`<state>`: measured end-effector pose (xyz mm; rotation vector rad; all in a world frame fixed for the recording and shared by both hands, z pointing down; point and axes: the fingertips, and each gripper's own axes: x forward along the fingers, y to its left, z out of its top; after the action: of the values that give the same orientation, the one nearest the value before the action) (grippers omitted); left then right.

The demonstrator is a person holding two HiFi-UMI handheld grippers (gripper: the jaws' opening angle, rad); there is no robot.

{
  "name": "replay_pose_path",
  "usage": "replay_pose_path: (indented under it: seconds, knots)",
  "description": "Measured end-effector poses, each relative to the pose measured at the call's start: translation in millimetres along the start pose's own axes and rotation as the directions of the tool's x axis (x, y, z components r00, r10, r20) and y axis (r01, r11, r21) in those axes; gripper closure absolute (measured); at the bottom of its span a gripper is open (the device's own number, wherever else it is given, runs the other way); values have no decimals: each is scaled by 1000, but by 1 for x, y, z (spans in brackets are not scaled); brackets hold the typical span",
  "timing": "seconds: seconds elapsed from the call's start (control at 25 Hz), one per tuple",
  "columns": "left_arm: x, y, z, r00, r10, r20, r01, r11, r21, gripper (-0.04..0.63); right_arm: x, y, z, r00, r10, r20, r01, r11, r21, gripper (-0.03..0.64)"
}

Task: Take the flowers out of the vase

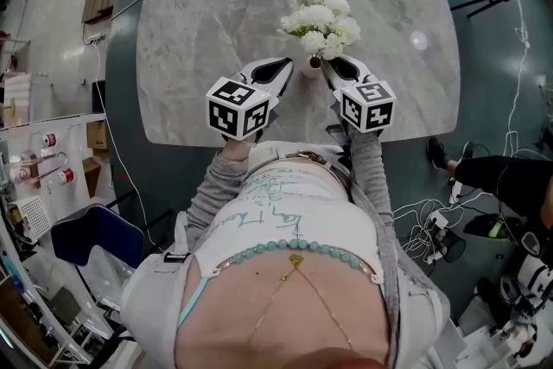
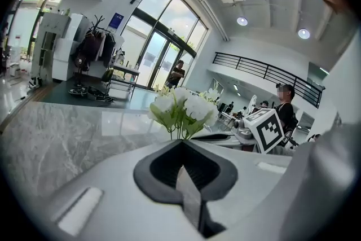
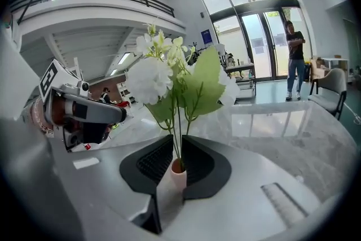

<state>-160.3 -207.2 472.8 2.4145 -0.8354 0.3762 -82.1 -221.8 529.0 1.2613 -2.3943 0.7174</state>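
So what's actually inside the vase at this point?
White flowers with green leaves stand in the vase, stems running down through its mouth. Its wall hides the stem ends and whether there is water.

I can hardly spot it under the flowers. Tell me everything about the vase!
The vase is small, narrow and pale pinkish-white, smooth like ceramic, with a brownish mouth. It stands upright on the grey marble-look table, holding green stems of white flowers. The right gripper has its jaws close on either side; whether they press it is unclear.
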Motion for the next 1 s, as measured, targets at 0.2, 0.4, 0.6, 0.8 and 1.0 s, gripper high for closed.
replay_pose_path:
  seconds: [0.2, 0.4, 0.6, 0.8, 1.0]
  knots:
    - [0, 5, 1, 1000, 3, 5, -3, 1000, -10, 594, 4, 3, -1, 999, 46, -5, -46, 999, 20, 468]
    - [-2, 7, 1, 1000, 8, 10, -7, 1000, -17, 594, 10, 4, 4, 998, 55, 9, -55, 998, -5, 377]
    - [-2, 9, -1, 1000, 9, 7, -9, 1000, -22, 594, 20, 4, 8, 997, 77, 19, -77, 997, -17, 365]
    - [-5, 13, 0, 1000, 16, 8, -16, 999, -29, 594, 28, 5, 11, 995, 94, 13, -94, 995, -26, 365]
    - [-8, 15, 0, 999, 35, 20, -34, 998, -44, 594, 35, 3, 10, 992, 127, 8, -127, 992, -27, 365]
